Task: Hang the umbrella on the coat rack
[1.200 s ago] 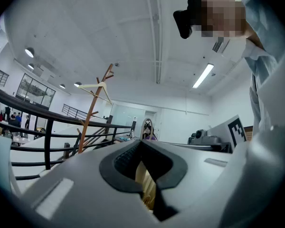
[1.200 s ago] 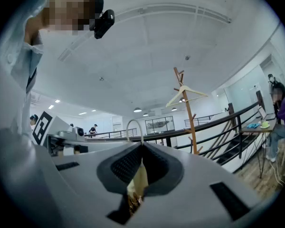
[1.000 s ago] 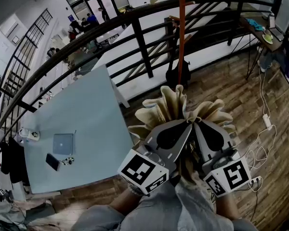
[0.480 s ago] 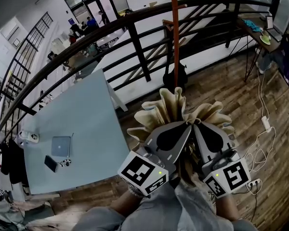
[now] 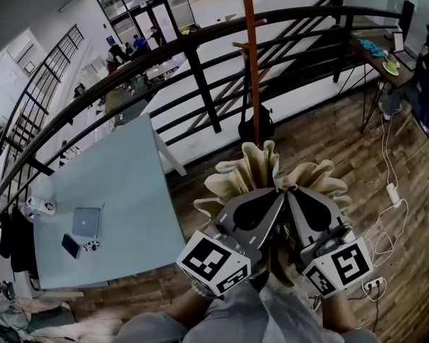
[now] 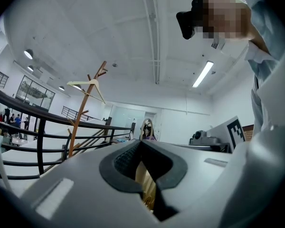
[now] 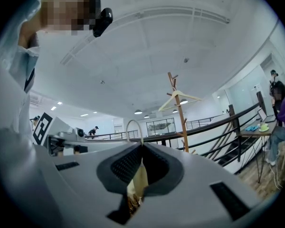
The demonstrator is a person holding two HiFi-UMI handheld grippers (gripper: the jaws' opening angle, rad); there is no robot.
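Note:
A folded beige umbrella (image 5: 272,166) stands upright in front of me, its pleats fanned out above both grippers. My left gripper (image 5: 277,192) and right gripper (image 5: 293,192) are side by side, each shut on the umbrella. Beige fabric (image 6: 145,177) shows between the left jaws, and fabric (image 7: 138,180) with a thin loop (image 7: 133,126) above it shows between the right jaws. The orange-brown wooden coat rack (image 5: 252,63) stands ahead by the railing, apart from the umbrella. A wooden hanger (image 7: 178,99) hangs near the top of the rack (image 6: 80,122).
A black curved railing (image 5: 193,56) runs behind the rack, and a black bag (image 5: 256,126) lies at its foot. A pale blue table (image 5: 114,191) with a laptop (image 5: 86,221) is at the left. At the right are a desk (image 5: 386,56), a seated person (image 7: 284,113) and floor cables (image 5: 390,191).
The coat rack has shifted left in the head view and more of its top shows. Both grippers keep their hold on the umbrella in about the same place.

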